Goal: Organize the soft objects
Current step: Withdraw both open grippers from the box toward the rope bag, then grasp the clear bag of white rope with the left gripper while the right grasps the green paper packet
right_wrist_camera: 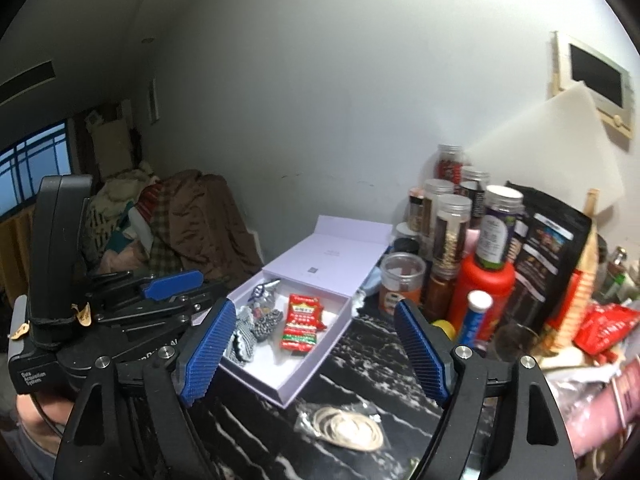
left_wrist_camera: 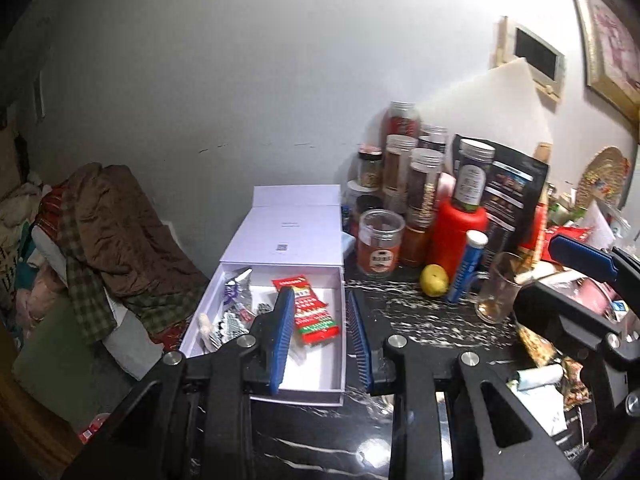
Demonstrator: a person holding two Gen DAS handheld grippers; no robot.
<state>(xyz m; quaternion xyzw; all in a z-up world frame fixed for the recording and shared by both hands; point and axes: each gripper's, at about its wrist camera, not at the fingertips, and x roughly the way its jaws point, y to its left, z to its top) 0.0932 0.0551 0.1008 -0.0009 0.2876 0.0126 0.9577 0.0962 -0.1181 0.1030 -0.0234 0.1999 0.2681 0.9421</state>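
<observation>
1. Left wrist view
   - Left gripper: clenched down to a narrow gap, nothing between the blue pads; poised above the near right part of the box.
   - White box: open, on the black marbled counter, lid folded back toward the wall.
   - Inside the box: red snack packet lying flat near the right wall; silver packets bunched in the left half, apart from the red one.
   - Right of the box: clear jar, red bottle, blue tube leaning, lemon just beside the tube, glass mug.
   - Left of the counter: heap of brown and checked clothes.

2. Right wrist view
   - Right gripper: released, pads spread wide, nothing between them; held above the counter, box seen through the gap.
   - Same box, red packet in the middle, silver packets toward the left wall.
   - Clear bag of rubber bands flat on the counter, near the box's front corner, not touching it.
   - Left gripper at the left edge, seen side-on; gap between its pads not readable from here.
   - More loose red packets in the clutter at far right, outside the box.
</observation>
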